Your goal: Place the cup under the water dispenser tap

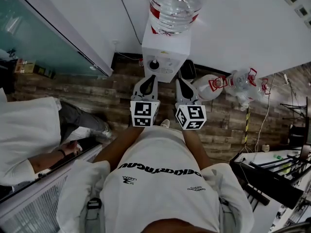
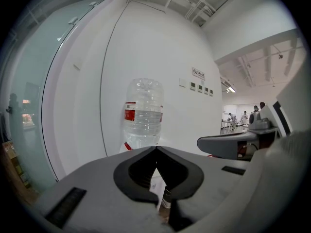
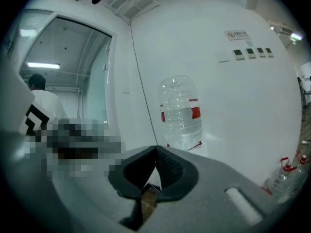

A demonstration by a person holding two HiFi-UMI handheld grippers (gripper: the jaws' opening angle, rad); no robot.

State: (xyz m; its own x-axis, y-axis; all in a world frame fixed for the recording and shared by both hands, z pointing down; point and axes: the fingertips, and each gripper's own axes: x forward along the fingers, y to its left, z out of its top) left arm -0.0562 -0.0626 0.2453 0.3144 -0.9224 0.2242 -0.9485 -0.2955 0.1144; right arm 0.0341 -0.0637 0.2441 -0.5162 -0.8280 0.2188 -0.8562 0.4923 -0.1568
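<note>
Your left gripper (image 1: 149,80) and right gripper (image 1: 182,83) are both clenched on nothing, side by side just near of the dispenser (image 1: 165,52). No cup shows anywhere. The dispenser's lower front is hidden behind them, so check there before committing.

Your white T-shirt (image 1: 160,178) with black lettering across the chest, just behind each claw a cube (image 1: 144,113) of black-and-white square markers, left gripper (image 2: 156,148) and right gripper (image 3: 155,148) in smooth pale grey shells, black ribbed pads (image 2: 138,171) lining the jaws

Bright, even indoor light washes the plain white wall (image 1: 233,28); both gripper views bulge fisheye-round, their edges fading to black.
</note>
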